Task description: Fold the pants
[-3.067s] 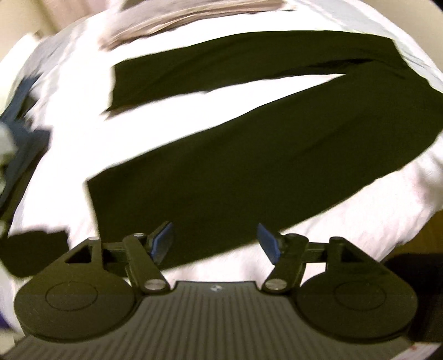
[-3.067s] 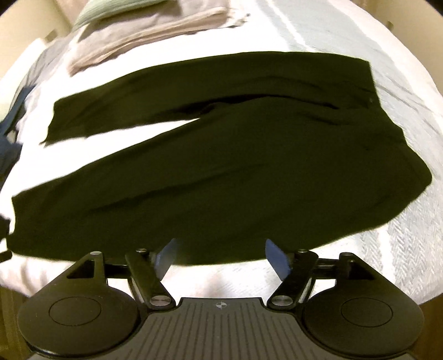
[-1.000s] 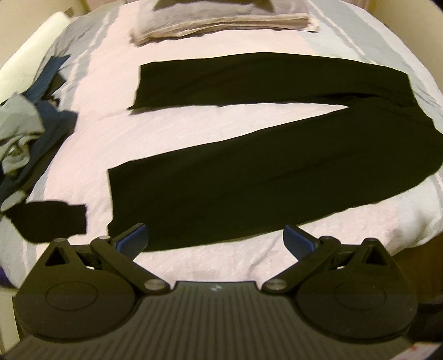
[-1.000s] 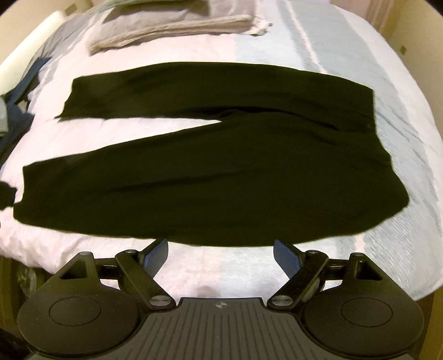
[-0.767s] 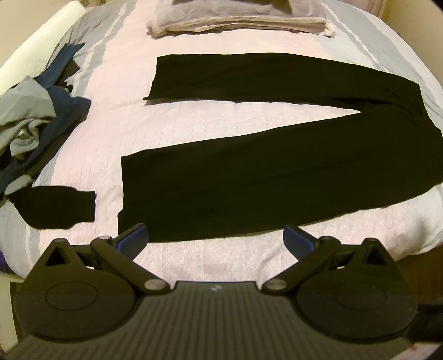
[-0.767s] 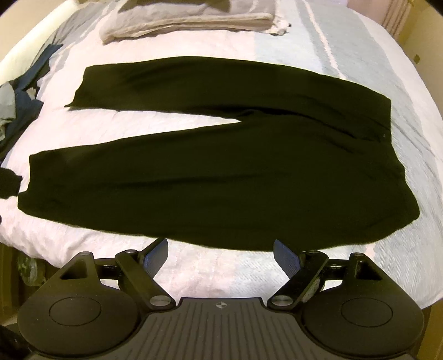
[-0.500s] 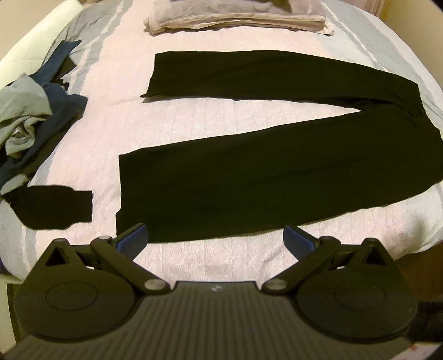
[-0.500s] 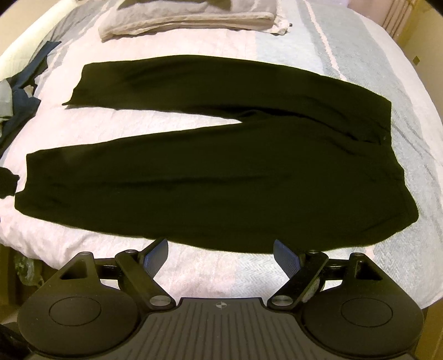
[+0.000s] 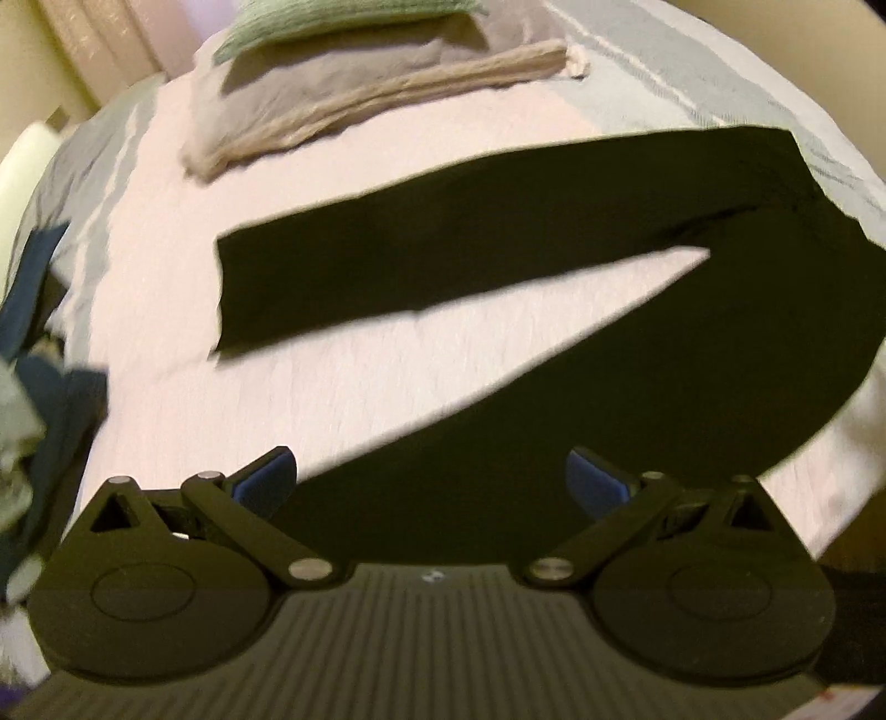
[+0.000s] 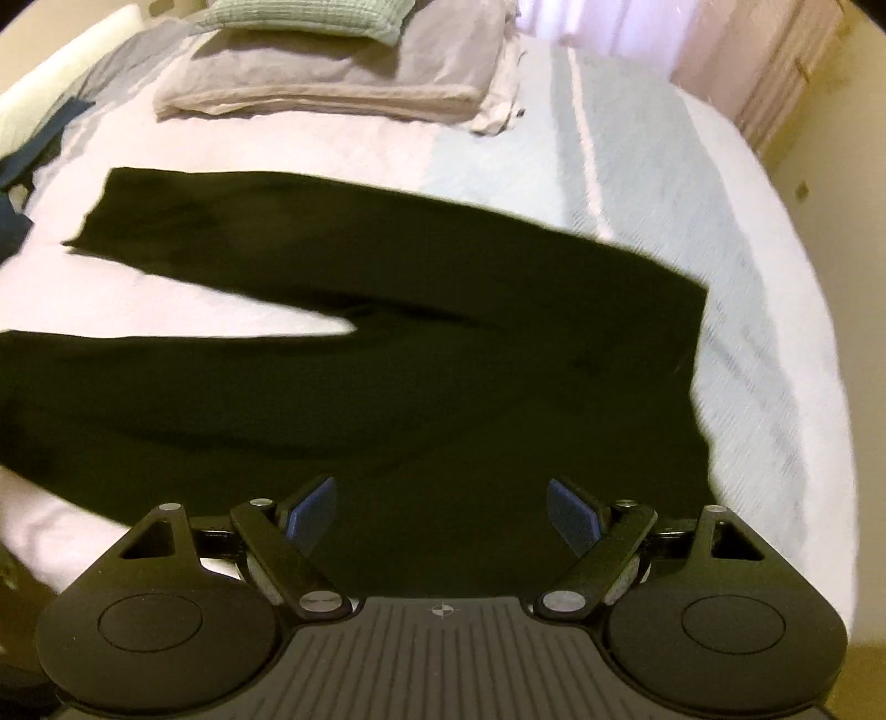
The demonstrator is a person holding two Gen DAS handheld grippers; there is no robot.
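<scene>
Item: pants (image 10: 387,387), black, plain matte cloth. We find them spread flat on the bed (image 10: 637,210), the legs splayed in a narrow V toward the left and the straight waist edge at the right.

Bed cover: pale, with a fine woven or quilted texture and grey-blue stripes along the right side.

At the head of the bed: a folded grey blanket (image 10: 343,77), rectangular, with a green knitted pillow (image 10: 310,16) on top. We take the beige layer beneath to be a second folded sheet, though blur leaves us unsure.

At the left margin: a heap of dark blue and grey clothes (image 9: 33,387), soft and crumpled, badly blurred.

Left tongs (image 9: 429,479): released, blue pads wide apart, nothing between them, hanging over the near leg. Right tongs (image 10: 441,512): likewise released and empty, over the seat of the pants near the waist.

Change noted: half a second ago both views sat squarely before the near edge of the pants with bare cover under the pads. Now black cloth lies under both pairs, the far leg runs slanted, and the near cuff has left the left view.
</scene>
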